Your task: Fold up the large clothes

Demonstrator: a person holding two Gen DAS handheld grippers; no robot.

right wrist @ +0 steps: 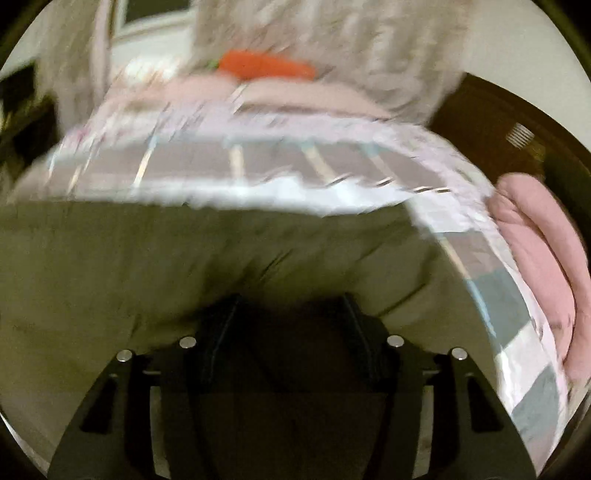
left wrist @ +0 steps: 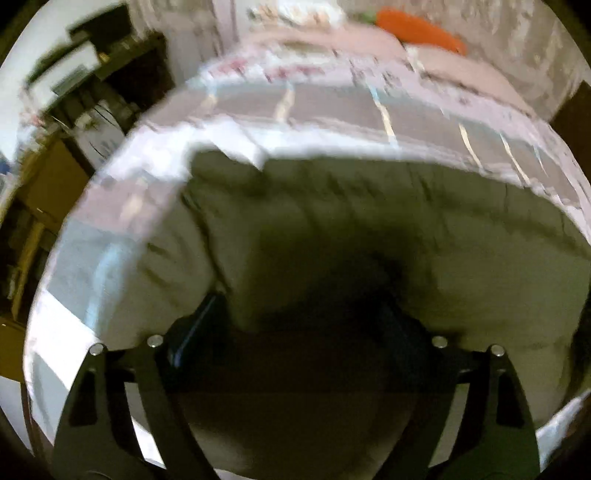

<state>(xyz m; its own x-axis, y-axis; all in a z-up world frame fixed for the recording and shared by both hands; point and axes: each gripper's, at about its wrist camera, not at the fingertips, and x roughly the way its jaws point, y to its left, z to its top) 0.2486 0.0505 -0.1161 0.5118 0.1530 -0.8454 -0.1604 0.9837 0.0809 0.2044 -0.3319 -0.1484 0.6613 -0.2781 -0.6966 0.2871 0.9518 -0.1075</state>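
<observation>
Left wrist view: the olive garment [left wrist: 369, 221] is spread on the patterned bed [left wrist: 332, 107], bunched over both grippers; grip cannot be told. Near corners should be carried level toward the far edge.

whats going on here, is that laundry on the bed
A person with a gripper in each hand is folding a large olive-grey garment spread on a patchwork bedspread. The left gripper and right gripper are both at its near edge; blur hides their grip. An orange carrot toy lies beyond.
</observation>
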